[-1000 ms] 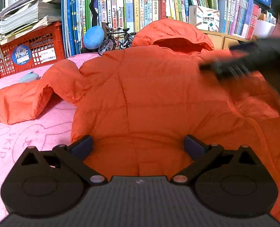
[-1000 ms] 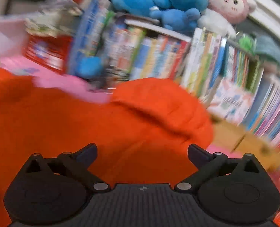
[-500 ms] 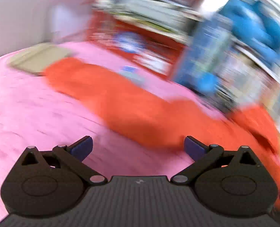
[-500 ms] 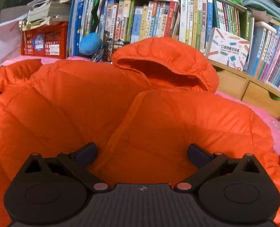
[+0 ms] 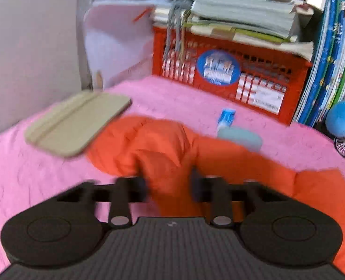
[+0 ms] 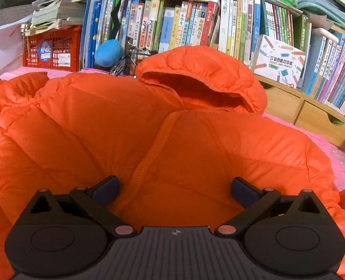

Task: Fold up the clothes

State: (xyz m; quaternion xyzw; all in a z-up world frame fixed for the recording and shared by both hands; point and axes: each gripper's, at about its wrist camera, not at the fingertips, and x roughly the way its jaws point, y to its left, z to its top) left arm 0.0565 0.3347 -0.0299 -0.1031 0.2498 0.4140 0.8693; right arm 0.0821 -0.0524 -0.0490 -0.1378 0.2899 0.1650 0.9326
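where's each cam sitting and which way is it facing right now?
Left wrist: on the left gripper, angled down at the jacket's sleeve, pinched between its fingers; pink cover and red crate beyond.
Right wrist: on the right gripper, jaws open, above the orange jacket, facing the hood and bookshelf.
Shared: jacket, crate, blue ball.

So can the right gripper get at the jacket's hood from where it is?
Probably yes: the right gripper is open over the jacket, and nothing lies between it and the hood.
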